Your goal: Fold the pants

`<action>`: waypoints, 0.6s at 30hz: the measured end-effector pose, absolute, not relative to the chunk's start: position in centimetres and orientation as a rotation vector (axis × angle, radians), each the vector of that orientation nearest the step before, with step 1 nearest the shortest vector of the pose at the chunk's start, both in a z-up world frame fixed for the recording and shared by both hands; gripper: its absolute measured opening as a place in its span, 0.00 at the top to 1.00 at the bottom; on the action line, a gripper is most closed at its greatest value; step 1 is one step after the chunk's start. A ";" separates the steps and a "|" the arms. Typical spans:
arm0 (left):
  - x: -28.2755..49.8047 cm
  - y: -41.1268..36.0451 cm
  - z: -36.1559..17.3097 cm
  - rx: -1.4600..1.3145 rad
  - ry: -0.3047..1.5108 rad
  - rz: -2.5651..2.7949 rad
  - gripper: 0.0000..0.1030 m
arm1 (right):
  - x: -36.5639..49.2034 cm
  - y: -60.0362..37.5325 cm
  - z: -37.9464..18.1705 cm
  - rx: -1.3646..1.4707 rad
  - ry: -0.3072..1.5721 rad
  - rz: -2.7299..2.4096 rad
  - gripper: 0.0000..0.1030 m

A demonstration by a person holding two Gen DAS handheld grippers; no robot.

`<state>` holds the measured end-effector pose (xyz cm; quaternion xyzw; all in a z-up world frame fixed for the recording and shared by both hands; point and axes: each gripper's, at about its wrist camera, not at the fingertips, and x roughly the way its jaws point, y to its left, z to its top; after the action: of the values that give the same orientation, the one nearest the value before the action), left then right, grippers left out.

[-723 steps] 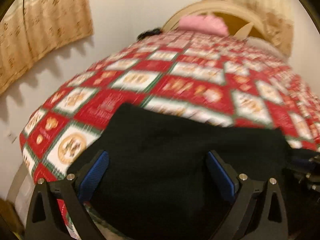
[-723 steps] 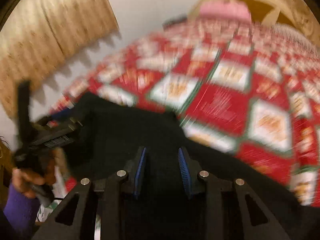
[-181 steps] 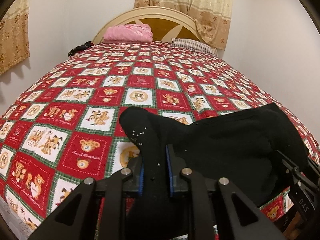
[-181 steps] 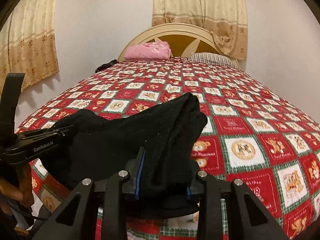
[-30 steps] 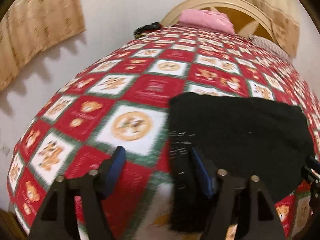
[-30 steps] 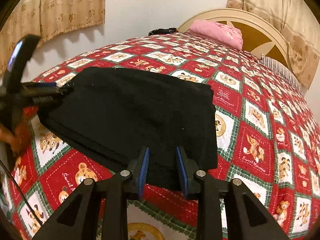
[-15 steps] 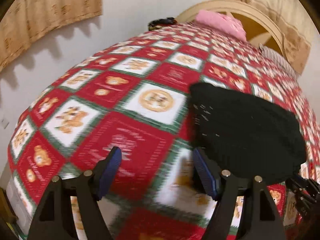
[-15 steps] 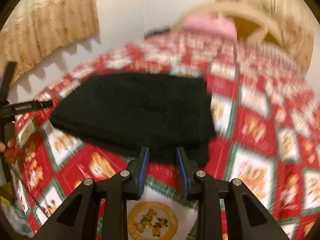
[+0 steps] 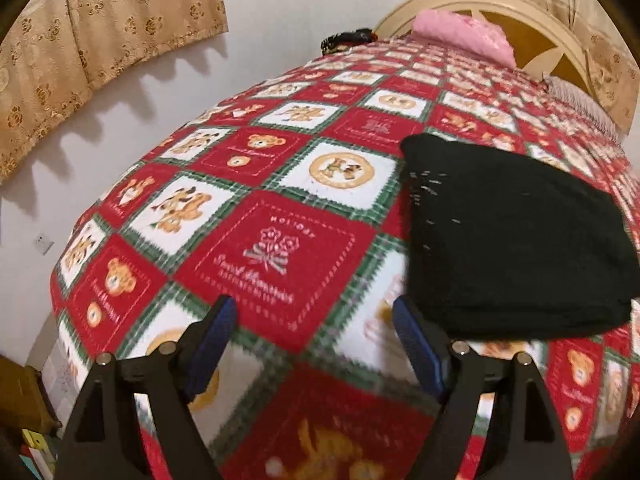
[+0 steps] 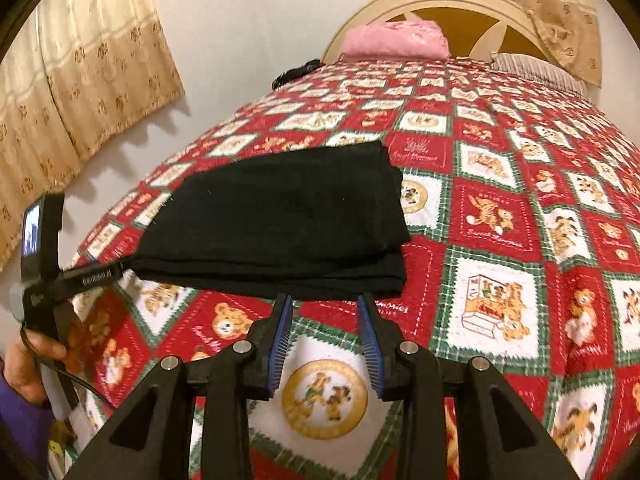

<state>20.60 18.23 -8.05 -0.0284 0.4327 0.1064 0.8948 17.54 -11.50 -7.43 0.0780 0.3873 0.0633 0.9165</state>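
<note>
Black knit pants [image 10: 276, 236] lie folded into a flat rectangular stack on the red, white and green teddy-bear patchwork bedspread [image 9: 280, 252], near the foot corner of the bed. At least two layers show along the near edge in the right wrist view. Nothing is gripping them.

Left gripper [image 9: 312, 344] – jaws wide and have just been opening; only bedspread shows between the blue pads. The folded pants sit just beside its right finger [image 9: 416, 344], off to the right in that view; I can't tell if the finger tip touches the cloth. The bottom of that view is motion-blurred.

Right gripper [image 10: 324, 336] – jaws at a narrow-to-medium gap and have just been opening; nothing is between them. Its fingertips sit right at the near edge of the stack, with bedspread visible in the gap.

In the right wrist view the left gripper's black body [image 10: 52, 280] is at the far left, held by a hand [image 10: 28, 360] with a purple sleeve [image 10: 22, 412], its tip at the left end of the pants.

Background: a cream arched wooden headboard [image 10: 448, 4], a folded pink cloth [image 10: 394, 42], a striped pillow [image 10: 532, 66], a small dark object at the far edge of the bed [image 9: 346, 38] and beige patterned curtains [image 9: 100, 36].
</note>
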 end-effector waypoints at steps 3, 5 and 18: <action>18.4 17.3 -6.9 -0.064 0.855 0.193 0.20 | 16.0 -11.2 -6.7 0.191 0.771 0.114 0.43; 16.6 16.5 -6.1 -0.067 0.816 0.175 0.20 | 14.8 -11.1 -6.2 0.205 0.748 0.108 0.42; 9.2 12.7 -4.6 0.000 0.707 0.102 0.19 | 6.5 -9.9 -3.3 0.133 0.633 -0.004 0.32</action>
<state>9.17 12.67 -4.59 -0.0002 0.3461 0.0499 0.9369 6.51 -9.86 -3.35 0.0654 0.3112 -0.0018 0.9481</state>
